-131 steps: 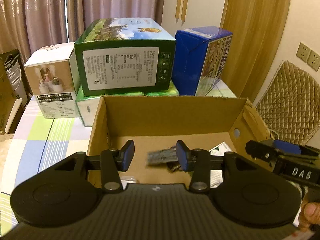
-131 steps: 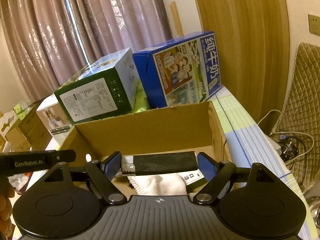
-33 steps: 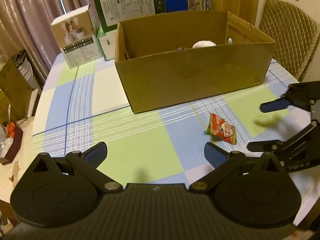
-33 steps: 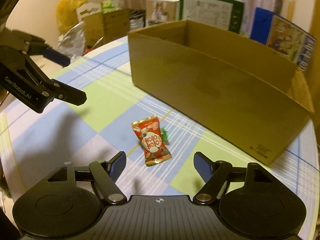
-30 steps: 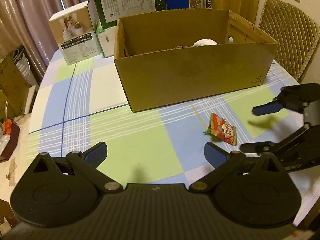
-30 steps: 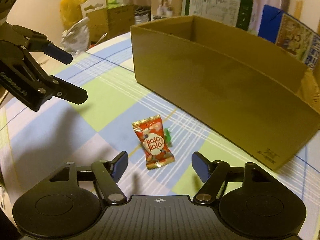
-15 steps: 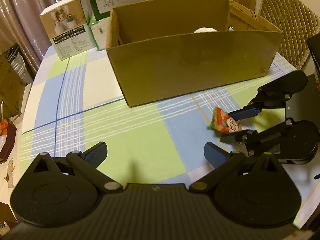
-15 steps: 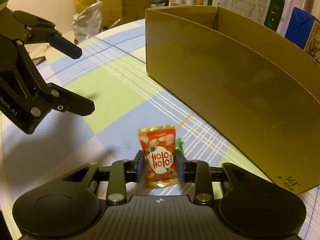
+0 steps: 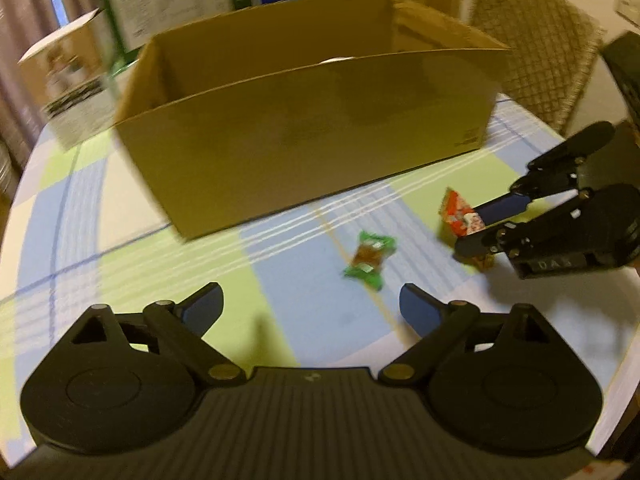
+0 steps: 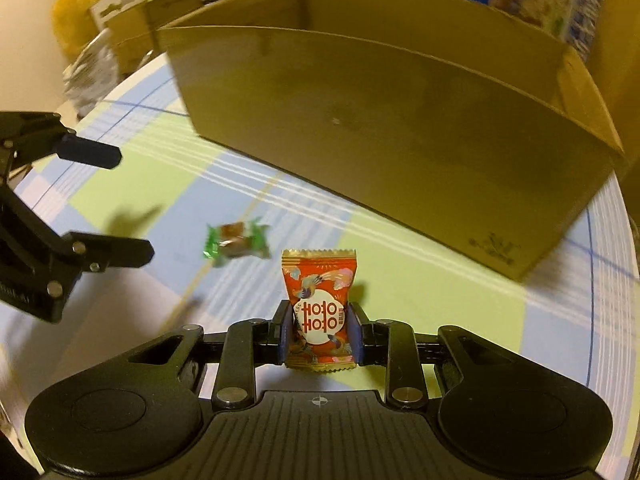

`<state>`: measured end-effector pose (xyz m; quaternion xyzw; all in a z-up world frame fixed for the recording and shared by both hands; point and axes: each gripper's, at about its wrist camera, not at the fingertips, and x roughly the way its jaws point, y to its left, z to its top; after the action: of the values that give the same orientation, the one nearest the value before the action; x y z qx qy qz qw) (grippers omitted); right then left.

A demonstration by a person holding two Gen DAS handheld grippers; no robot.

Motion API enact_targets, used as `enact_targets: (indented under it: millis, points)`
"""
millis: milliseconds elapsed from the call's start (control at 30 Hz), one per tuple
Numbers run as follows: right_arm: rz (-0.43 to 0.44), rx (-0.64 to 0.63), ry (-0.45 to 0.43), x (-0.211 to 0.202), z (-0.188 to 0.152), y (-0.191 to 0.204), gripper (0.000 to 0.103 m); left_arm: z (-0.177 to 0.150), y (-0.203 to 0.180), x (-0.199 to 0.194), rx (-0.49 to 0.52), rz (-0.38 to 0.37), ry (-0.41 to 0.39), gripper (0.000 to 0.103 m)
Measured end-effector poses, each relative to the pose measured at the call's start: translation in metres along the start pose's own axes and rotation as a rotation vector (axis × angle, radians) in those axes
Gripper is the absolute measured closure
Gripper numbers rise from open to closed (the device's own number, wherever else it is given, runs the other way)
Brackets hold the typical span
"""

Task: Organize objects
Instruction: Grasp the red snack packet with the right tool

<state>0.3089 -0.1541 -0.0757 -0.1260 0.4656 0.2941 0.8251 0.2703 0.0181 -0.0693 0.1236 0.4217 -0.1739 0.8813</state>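
Note:
A red snack packet (image 10: 318, 312) with white lettering is clamped upright between the blue pads of my right gripper (image 10: 319, 330), lifted a little off the checked tablecloth (image 10: 120, 200). The same packet (image 9: 460, 214) shows in the left wrist view at the right. A green-wrapped candy (image 9: 370, 258) lies on the cloth just ahead of my left gripper (image 9: 310, 308), whose fingers are spread wide with nothing between them. From the right wrist view that candy (image 10: 236, 242) sits left of the packet. Behind both stands a large open cardboard box (image 9: 304, 132).
Product cartons, green (image 9: 176, 4) and white (image 9: 68, 84), stand behind the big box. A quilted chair back (image 9: 540, 60) is at the right table edge. Bags and small boxes (image 10: 108, 28) are piled beyond the table's left side.
My right gripper has raised the red packet off the cloth, uncovering the green candy. My left gripper has swung right toward that candy, still spread wide.

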Motion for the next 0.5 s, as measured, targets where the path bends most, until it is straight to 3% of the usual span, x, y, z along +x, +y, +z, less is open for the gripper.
enact_targets:
  millis: [200, 500]
  points:
    - [0.028, 0.025, -0.017, 0.000, 0.002, -0.007, 0.077, 0.005, -0.009, 0.030, 0.059, -0.044, -0.002, 0.035]
    - [0.037, 0.030, -0.024, 0.006, 0.001, -0.014, 0.077, 0.018, -0.020, 0.055, 0.068, -0.083, 0.020, 0.056]
